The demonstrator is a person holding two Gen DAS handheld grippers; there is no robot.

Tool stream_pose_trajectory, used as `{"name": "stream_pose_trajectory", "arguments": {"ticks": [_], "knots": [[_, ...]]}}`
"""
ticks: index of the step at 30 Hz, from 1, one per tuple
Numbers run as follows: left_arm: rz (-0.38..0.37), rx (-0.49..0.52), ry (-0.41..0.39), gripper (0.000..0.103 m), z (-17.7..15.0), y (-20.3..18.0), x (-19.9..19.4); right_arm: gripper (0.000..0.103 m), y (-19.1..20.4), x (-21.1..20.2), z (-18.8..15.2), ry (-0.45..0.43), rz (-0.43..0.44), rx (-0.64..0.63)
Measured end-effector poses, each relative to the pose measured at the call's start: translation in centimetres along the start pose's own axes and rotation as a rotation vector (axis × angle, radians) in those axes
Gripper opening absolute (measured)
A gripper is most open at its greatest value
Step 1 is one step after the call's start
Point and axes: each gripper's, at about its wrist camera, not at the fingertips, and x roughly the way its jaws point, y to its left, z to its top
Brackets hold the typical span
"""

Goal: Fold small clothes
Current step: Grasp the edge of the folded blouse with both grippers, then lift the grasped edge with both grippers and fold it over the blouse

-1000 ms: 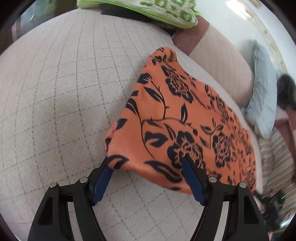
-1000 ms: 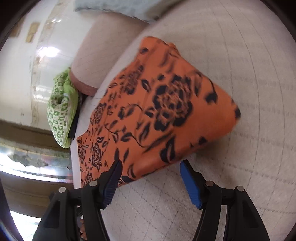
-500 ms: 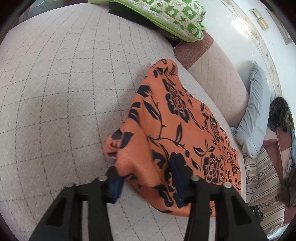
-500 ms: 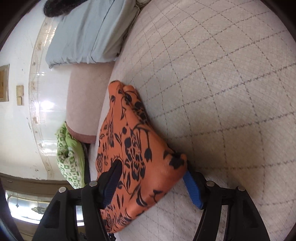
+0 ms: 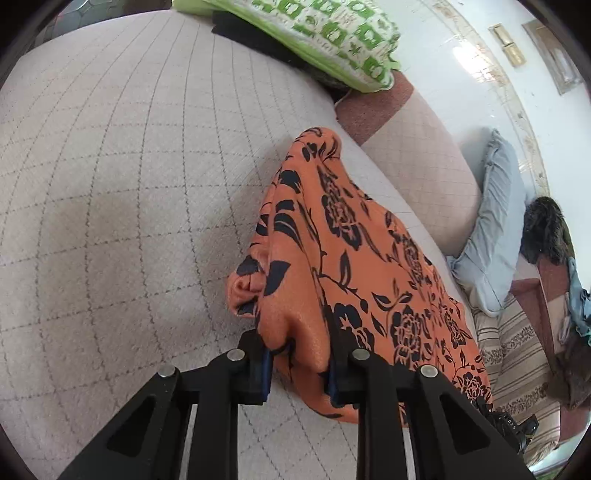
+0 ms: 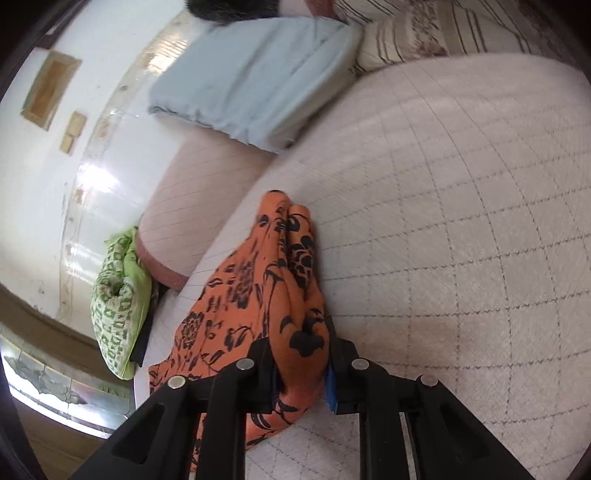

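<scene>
Jaws of both grippers are closing, orange floral cloth (image 5: 332, 258) bunched between them.

1. The garment (image 5: 343, 258) lies on the quilted cushion (image 5: 129, 184), along its far edge.
2. The left gripper (image 5: 298, 369) and the right gripper (image 6: 301, 365) each have a bunched corner of the garment between their closing jaws.
3. Beyond the garment stands the padded backrest (image 5: 417, 155).
4. A patterned pillow (image 5: 314, 33) lies at one end of the backrest, and a plain pillow (image 5: 491, 229) leans at the other.
</scene>
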Motion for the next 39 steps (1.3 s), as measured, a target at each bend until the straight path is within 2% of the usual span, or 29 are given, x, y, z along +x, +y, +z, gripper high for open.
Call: {"name": "stream_pose_trajectory", "arguments": {"ticks": [4, 9, 11, 13, 15, 16, 17, 18, 19, 20, 22, 24, 27, 28, 29, 30, 31, 32, 34, 39], "knots": [[-0.037, -0.022, 0.007, 0.017, -0.2, 0.6, -1.1, 0.019, -0.7, -1.6, -0.8, -0.006, 0.007, 0.006], [-0.076, -0.015, 0.004, 0.016, -0.7, 1.1, -2.9, 0.018, -1.7, -4.0, -0.9, -0.034, 0.014, 0.016], [-0.074, -0.017, 0.018, 0.017, -0.6, 1.3, -2.5, 0.018, -2.6, -4.1, -0.6, -0.007, -0.004, 0.046], [-0.071, -0.085, 0.060, 0.023, -0.5, 2.2, -1.4, 0.022, -4.3, -3.7, -0.4, 0.050, 0.028, 0.153], [-0.064, -0.182, 0.101, 0.037, -0.7, 3.7, -0.4, 0.022, -6.3, -2.8, -0.4, 0.124, 0.083, 0.298], [-0.082, -0.210, 0.097, 0.037, -0.8, 4.1, -0.3, 0.029, -6.8, -2.4, -0.4, 0.147, 0.093, 0.336], [-0.088, -0.221, 0.088, 0.039, -0.8, 4.2, -0.4, 0.044, -6.8, -2.2, -0.4, 0.156, 0.092, 0.349], [-0.090, -0.209, 0.085, 0.046, -0.7, 3.9, -0.4, 0.057, -6.9, -2.0, -0.3, 0.159, 0.080, 0.359], [-0.091, -0.188, 0.083, 0.055, -0.7, 3.5, -0.4, 0.074, -6.9, -1.9, -0.3, 0.153, 0.063, 0.361], [-0.092, -0.171, 0.080, 0.060, -0.8, 3.1, -0.3, 0.074, -7.0, -1.8, -0.4, 0.148, 0.057, 0.362], [-0.076, -0.131, 0.071, 0.066, -1.0, 2.1, -0.3, 0.074, -6.8, -1.4, -0.4, 0.148, 0.072, 0.359], [-0.058, -0.089, 0.068, 0.066, -1.1, 1.2, 0.1, 0.074, -6.1, -0.9, -0.3, 0.132, 0.055, 0.309], [-0.059, -0.068, 0.063, 0.065, -1.0, 0.4, 0.9, 0.072, -5.2, 1.4, -0.3, 0.144, 0.077, 0.259], [-0.060, -0.060, 0.059, 0.060, -1.0, 0.1, 1.2, 0.068, -4.9, 2.4, -0.3, 0.163, 0.069, 0.243], [-0.054, -0.050, 0.058, 0.055, -0.9, -0.2, 1.6, 0.059, -4.5, 3.3, -0.4, 0.177, 0.042, 0.209], [-0.042, -0.037, 0.058, 0.043, -0.8, -0.3, 2.0, 0.053, -3.9, 3.8, -0.4, 0.164, 0.007, 0.162], [-0.026, -0.026, 0.052, 0.033, -0.8, -0.4, 2.4, 0.041, -3.7, 4.0, -0.4, 0.156, -0.005, 0.147], [-0.019, -0.022, 0.045, 0.028, -0.7, -0.5, 2.6, 0.032, -3.6, 4.2, -0.4, 0.156, -0.004, 0.152], [-0.031, -0.025, 0.041, 0.020, -0.7, -0.3, 2.7, 0.023, -3.6, 3.8, -0.4, 0.132, 0.014, 0.175], [-0.118, -0.036, 0.022, 0.014, -0.3, 0.0, 1.2, 0.019, 0.7, 0.1, -0.2, 0.004, 0.048, -0.036]]}}
